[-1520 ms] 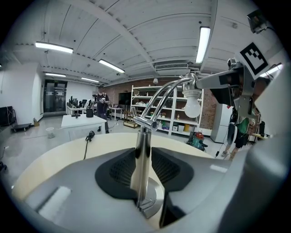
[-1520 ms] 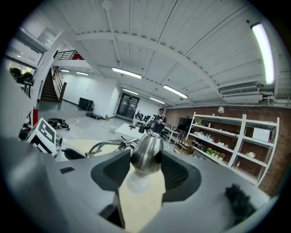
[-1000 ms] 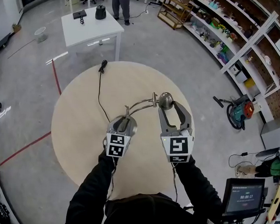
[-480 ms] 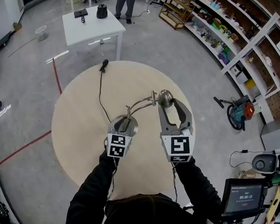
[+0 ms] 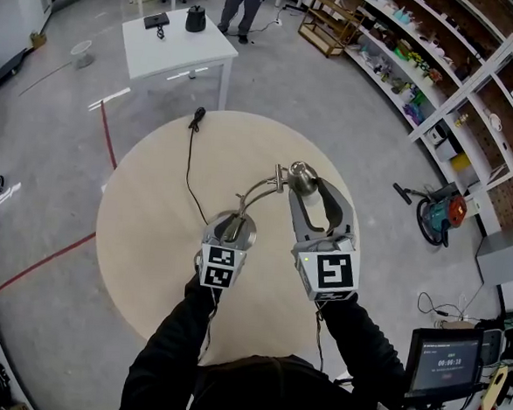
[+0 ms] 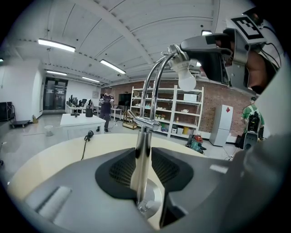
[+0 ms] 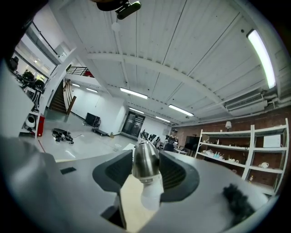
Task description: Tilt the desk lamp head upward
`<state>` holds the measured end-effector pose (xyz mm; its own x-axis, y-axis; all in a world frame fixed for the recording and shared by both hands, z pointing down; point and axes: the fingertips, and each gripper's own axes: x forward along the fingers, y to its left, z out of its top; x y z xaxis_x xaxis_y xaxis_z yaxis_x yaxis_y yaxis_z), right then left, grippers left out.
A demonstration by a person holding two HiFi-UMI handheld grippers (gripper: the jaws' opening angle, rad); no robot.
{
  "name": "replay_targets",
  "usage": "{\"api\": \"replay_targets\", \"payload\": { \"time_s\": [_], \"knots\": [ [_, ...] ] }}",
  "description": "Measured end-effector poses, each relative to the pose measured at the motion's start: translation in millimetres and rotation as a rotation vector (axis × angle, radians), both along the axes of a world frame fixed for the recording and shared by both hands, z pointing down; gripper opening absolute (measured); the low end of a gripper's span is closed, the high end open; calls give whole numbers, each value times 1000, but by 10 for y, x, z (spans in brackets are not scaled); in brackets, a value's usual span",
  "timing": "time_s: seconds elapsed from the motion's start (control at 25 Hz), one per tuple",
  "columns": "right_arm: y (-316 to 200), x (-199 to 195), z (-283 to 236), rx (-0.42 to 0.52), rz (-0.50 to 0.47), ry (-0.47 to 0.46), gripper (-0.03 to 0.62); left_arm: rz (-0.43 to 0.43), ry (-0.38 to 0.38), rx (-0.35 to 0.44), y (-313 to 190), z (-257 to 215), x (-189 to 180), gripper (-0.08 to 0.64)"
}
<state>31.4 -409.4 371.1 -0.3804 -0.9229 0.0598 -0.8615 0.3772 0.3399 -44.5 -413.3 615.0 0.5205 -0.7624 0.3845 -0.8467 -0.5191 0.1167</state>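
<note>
A chrome desk lamp stands on the round beige table (image 5: pixel 141 227); its round base (image 5: pixel 241 234) is near the middle. My left gripper (image 5: pixel 230 228) is shut on the upright stem (image 6: pixel 142 159) just above the base, with a pad against each side. The curved neck (image 5: pixel 259 189) rises to the lamp head (image 5: pixel 302 175). My right gripper (image 5: pixel 304 191) is shut on that head. In the right gripper view the chrome head (image 7: pixel 145 161) sits between the pads and the white bulb (image 7: pixel 150 195) points down. The left gripper view shows the bulb (image 6: pixel 186 78) high up, with the right gripper (image 6: pixel 213 48) round the head.
The lamp's black cord (image 5: pixel 189 164) runs across the table to a plug (image 5: pixel 198 114) at the far edge. Beyond are a white table (image 5: pixel 176 45), a person standing (image 5: pixel 244 2), shelving (image 5: pixel 441 72) on the right, a vacuum cleaner (image 5: pixel 435 212) and a monitor (image 5: pixel 442 366).
The right gripper has lifted a little with the lamp head in it, so the head sits slightly higher. The left gripper has stayed on the stem.
</note>
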Motion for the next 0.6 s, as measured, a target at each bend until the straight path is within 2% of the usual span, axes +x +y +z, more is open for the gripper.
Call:
{"api": "replay_targets", "payload": {
  "time_s": [0.6],
  "knots": [
    [49, -293, -200, 38, -74, 27, 192, -9, 27, 2, 23, -12, 25, 115]
  ]
}}
